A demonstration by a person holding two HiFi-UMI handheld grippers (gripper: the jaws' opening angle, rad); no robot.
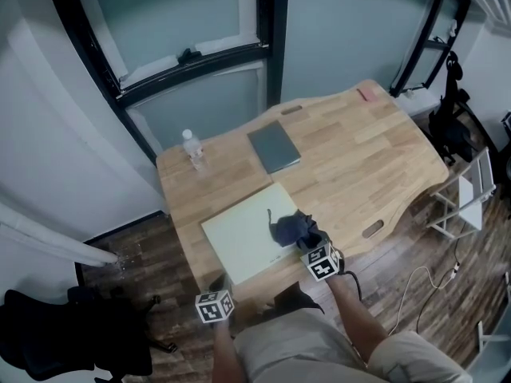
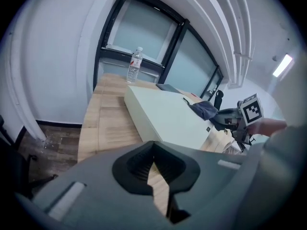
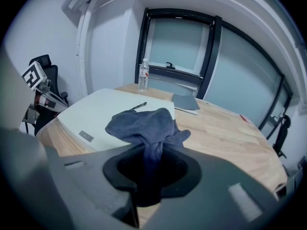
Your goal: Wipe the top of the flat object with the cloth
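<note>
Right fingers (image 3: 218,183) tight on cloth (image 3: 143,124)

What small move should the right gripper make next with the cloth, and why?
Probably draw the right gripper across the flat object, towards its far left side, dragging the cloth along. The jaws are shut on the cloth, which lies bunched at the near right edge, and the rest of the pale top is bare.

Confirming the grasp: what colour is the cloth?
Dark blue-grey cloth, clearest in the right gripper view.
</note>
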